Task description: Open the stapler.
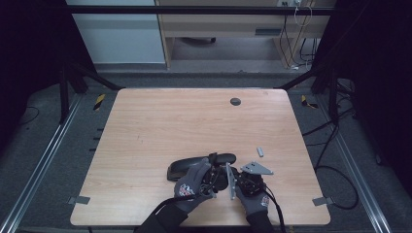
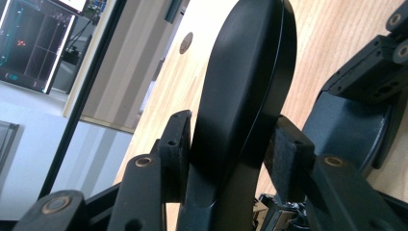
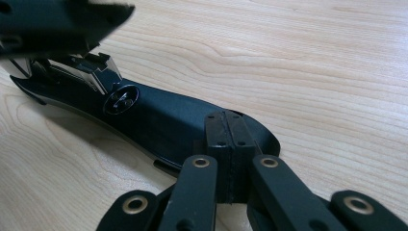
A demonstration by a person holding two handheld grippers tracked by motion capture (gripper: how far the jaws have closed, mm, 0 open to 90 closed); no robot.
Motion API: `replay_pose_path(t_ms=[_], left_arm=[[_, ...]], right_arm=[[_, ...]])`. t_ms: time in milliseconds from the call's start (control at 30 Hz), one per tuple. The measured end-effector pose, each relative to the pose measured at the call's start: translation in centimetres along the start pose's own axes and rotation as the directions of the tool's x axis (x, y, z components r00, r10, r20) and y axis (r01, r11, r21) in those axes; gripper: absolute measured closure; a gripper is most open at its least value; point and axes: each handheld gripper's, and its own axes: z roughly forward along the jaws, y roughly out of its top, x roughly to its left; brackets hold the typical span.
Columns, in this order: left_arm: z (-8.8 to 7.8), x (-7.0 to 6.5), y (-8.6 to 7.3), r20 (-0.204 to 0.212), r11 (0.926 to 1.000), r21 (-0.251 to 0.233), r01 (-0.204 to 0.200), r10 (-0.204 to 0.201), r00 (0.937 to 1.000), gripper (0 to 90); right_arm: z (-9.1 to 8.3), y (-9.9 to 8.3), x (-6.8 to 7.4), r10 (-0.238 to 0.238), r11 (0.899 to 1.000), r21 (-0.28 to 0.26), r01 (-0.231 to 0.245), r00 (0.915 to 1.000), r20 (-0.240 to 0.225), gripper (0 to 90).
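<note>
Clamping one black stapler, left tongs grip; right tongs seemingly clenched empty.

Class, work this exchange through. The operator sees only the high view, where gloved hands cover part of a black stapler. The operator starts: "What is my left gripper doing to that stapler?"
Observer: The left gripper clamps the stapler's raised top arm, with one pad on each side.
Operator: And the right gripper?
Observer: The right gripper has nothing between its jaws. They are shut together, with the tips at the rounded end of the base.
Operator: Is the stapler open?
Observer: Yes. The metal staple channel is exposed above the base.
</note>
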Motion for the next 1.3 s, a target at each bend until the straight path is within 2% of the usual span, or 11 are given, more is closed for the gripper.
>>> replay_pose_path(t_ms=[133, 200, 433, 700, 1033, 1200, 1300], left_arm=[[-0.5, 0.6, -0.2, -0.005, 0.9996, -0.011, 0.027, -0.027, 0.9996, 55.8], [-0.7, 1.1, -0.3, -0.004, 0.9981, -0.024, 0.058, -0.058, 0.9983, 56.0], [-1.4, 2.0, -0.7, -0.018, 0.9959, -0.041, 0.081, -0.082, 0.9965, 56.9], [-2.0, 3.0, -1.2, -0.023, 0.9878, -0.073, 0.137, -0.139, 0.9900, 57.9], [-2.7, 3.6, -1.8, -0.060, 0.9815, -0.095, 0.166, -0.172, 0.9833, 59.5], [-2.9, 3.8, -2.0, -0.076, 0.9807, -0.100, 0.168, -0.176, 0.9815, 60.2], [-3.2, 4.2, -2.2, -0.087, 0.9753, -0.109, 0.192, -0.202, 0.9756, 60.8]], right_arm=[[0.0, 0.0, -0.1, 0.007, 1.000, 0.000, -0.007, 1.0000, -0.006, 90.0], [0.0, 0.0, -0.1, 0.008, 1.000, 0.000, -0.008, 1.0000, -0.005, 90.0], [0.0, 0.0, -0.1, 0.010, 1.000, 0.001, -0.010, 0.9999, -0.005, 90.0], [0.0, 0.0, -0.1, 0.019, 1.000, 0.000, -0.019, 0.9998, -0.011, 90.0], [0.0, 0.0, -0.1, 0.017, 1.000, 0.000, -0.017, 0.9998, -0.009, 90.0], [0.0, 0.0, -0.1, 0.022, 1.000, 0.000, -0.022, 0.9997, -0.013, 90.0], [0.0, 0.0, -0.1, 0.018, 1.000, 0.001, -0.018, 0.9998, -0.011, 90.0]])
